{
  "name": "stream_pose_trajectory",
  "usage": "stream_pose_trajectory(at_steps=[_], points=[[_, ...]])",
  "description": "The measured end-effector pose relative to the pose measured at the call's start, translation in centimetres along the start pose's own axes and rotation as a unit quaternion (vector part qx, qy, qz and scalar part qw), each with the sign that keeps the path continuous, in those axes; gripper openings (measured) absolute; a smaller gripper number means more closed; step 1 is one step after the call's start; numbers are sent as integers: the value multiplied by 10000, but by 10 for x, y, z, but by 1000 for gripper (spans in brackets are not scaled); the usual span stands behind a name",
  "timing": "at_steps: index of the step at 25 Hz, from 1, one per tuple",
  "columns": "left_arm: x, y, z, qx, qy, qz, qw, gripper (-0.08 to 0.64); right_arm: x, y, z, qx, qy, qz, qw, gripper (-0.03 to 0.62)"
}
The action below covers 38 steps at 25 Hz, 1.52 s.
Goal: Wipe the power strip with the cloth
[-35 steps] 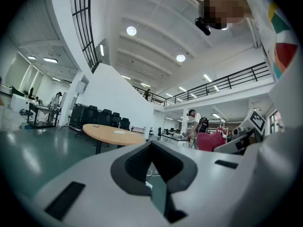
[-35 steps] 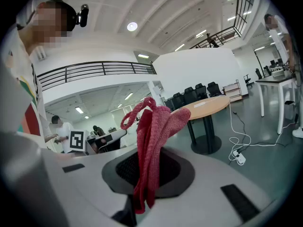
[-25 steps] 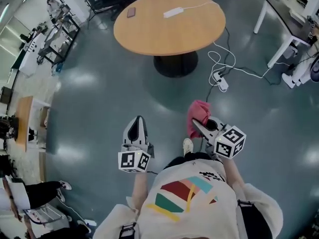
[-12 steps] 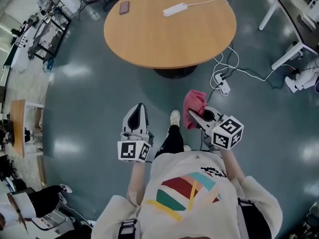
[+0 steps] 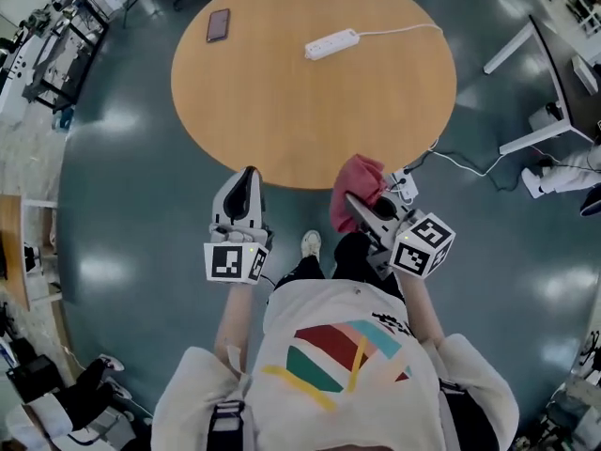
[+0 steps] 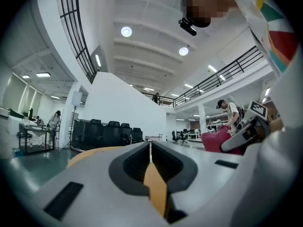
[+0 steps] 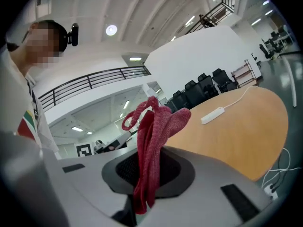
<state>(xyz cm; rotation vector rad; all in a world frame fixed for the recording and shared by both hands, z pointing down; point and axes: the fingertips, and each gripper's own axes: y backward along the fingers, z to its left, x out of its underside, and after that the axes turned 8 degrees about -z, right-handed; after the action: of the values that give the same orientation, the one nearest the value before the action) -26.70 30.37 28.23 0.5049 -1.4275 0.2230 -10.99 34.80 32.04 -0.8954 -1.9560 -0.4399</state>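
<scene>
Step in hand: the person is standing at the near edge of the round wooden table [image 5: 282,111] with the cloth in the jaws; by my reading, the reach to the strip is not yet begun.
Right gripper [image 5: 349,198]: its jaws are clamping down on the red knitted cloth [image 5: 357,178], whose folds are standing up loosely out of the grip.
Left gripper [image 5: 248,171]: its jaws are pressing together with nothing between them.
Power strip: the long white plastic power strip [image 5: 331,43] is lying on the far half of the table, well apart from both grippers, with its white cord [image 5: 404,31] running off toward the right.
Doing the reach well: I'd be bringing the right gripper across the tabletop and tilting it so the loose folds, not the jaw tips, are meeting the strip's top face.
Doing the wipe well: strokes going along the strip's length are likely cleaning best.
Free gripper's job: a light strip is probably sliding under a wipe, so pressing one end with the closed left gripper would be helping.
Watching for: the dark flat phone [image 5: 218,24] is sitting at the far left, clear of the path.
</scene>
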Motion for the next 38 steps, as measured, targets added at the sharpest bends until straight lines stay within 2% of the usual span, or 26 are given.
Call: stream_pose_trajectory(at_steps=[2,5,9,12,16,19,22,24,26,27,29,33,37,38], points=[[21,-43,-9,218,57,74,9997,43,-10,-11,-30,-77,-25,-76,9999,40],[48,-123,-51,442,92,186,9988,43,-41,-4,-104,-93,58,-8,9999,40],[63,-207,-76,216,170,348,9990,44,-90,-6,-185,-177,-172,93,9997,40],[61,-259,-88,86,209,321,9992,44,-127,-9,-231,-418,-134,180,9989,40],[79,-290,-84,-18,252,440,9987,47,-138,-34,-276,-571,-42,316,9979,40],[100,-295,-77,15,165,694,9975,87,-146,-50,-290,-723,-72,219,9971,40],[111,-306,-77,161,38,778,9968,115,-152,-57,-303,-772,-98,140,9969,40],[123,-322,-75,395,-104,849,9955,148,-157,-62,-314,-755,-5,139,9971,40],[146,-342,-73,778,-329,1156,9897,263,-164,-68,-323,-716,37,133,9973,40],[161,-351,-70,958,-462,1394,9845,281,-167,-70,-327,-697,26,133,9975,40],[192,-367,-58,1166,-615,1899,9729,281,-172,-75,-331,-697,13,179,9974,40],[242,-391,-28,1159,-557,2617,9566,281,-169,-92,-343,-757,83,579,9954,40],[280,-405,-19,1727,-958,3106,9298,286,-158,-113,-357,-799,134,951,9922,40],[287,-411,-15,1843,-1013,3180,9245,321,-156,-119,-361,-791,168,1015,9915,40]])
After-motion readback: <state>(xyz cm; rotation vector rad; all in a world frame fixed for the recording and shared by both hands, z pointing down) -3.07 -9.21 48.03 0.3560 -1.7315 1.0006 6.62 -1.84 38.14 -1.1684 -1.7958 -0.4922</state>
